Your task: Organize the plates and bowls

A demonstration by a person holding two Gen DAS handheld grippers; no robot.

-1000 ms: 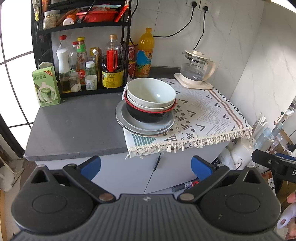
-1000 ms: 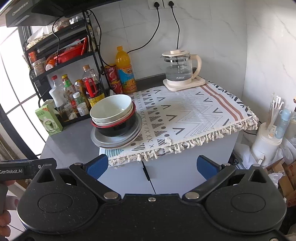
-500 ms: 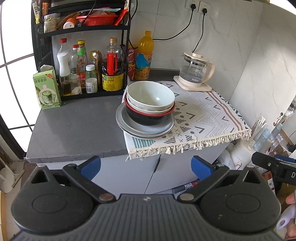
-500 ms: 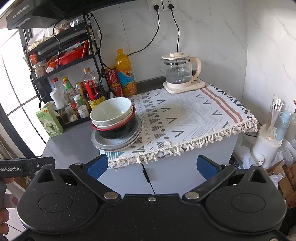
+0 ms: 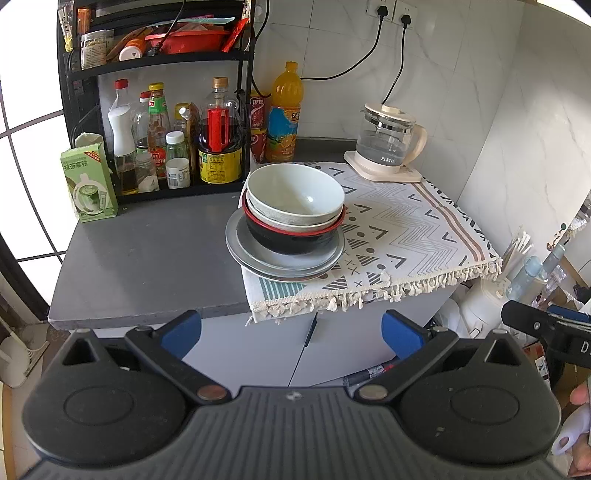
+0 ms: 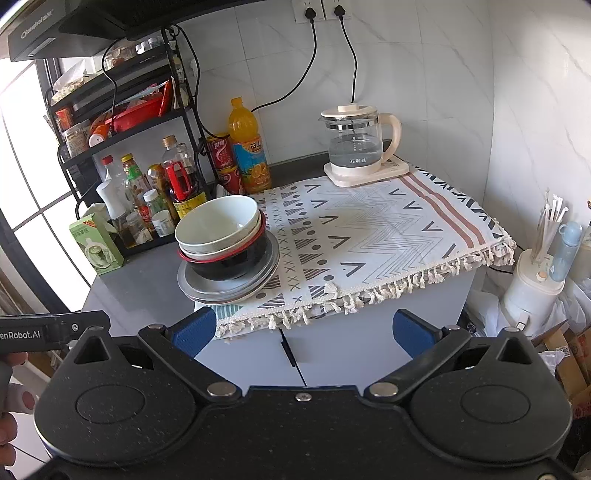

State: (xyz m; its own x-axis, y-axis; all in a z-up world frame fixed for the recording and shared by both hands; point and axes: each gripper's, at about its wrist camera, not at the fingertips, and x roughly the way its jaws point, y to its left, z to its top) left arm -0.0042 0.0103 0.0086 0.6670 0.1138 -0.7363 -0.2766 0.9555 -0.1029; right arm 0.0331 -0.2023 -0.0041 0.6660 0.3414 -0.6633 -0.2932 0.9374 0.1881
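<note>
Stack (image 5: 288, 229) | bowls nested on plates, at cloth's (image 5: 406, 236) left edge on counter | lies ahead of and above both grippers, well apart | left gripper (image 5: 291, 328) faces it squarely, likely nearer; right gripper (image 6: 303, 328) sees it off left | both spread wide, empty

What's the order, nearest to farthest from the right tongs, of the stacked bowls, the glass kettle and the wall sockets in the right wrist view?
1. Stacked bowls, front left of the counter.
2. Glass kettle, back right on the cloth.
3. Wall sockets, high on the wall.
</note>
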